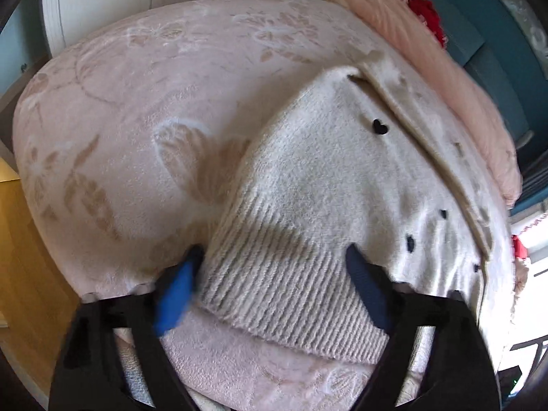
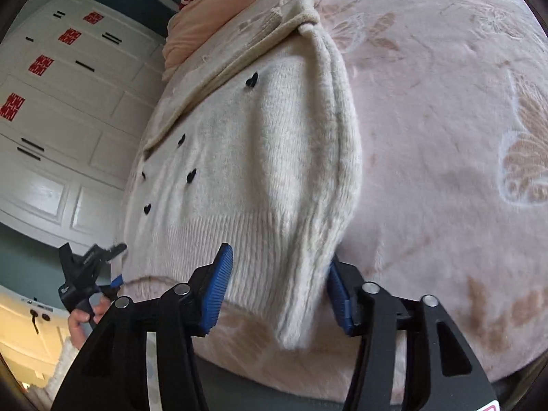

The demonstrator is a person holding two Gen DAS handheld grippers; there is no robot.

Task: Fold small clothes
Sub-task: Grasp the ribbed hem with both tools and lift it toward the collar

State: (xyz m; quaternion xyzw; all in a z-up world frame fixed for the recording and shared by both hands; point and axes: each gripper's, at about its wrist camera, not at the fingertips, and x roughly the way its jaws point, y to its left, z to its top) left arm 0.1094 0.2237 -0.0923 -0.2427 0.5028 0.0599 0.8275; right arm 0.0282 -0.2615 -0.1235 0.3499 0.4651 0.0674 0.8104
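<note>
Your left claw (image 1: 274, 260) gapes wide over the ribbed hem of the cream sweater (image 1: 328, 178). Your right claw (image 2: 279, 274) is spread around its folded sleeve (image 2: 328, 171), on the pink blanket (image 2: 445, 137).

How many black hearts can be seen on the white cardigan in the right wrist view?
5 on the white cardigan: one near the collar, one lower, one mid-front, one at the left edge, one above the ribbed hem. Folds may hide more.
</note>
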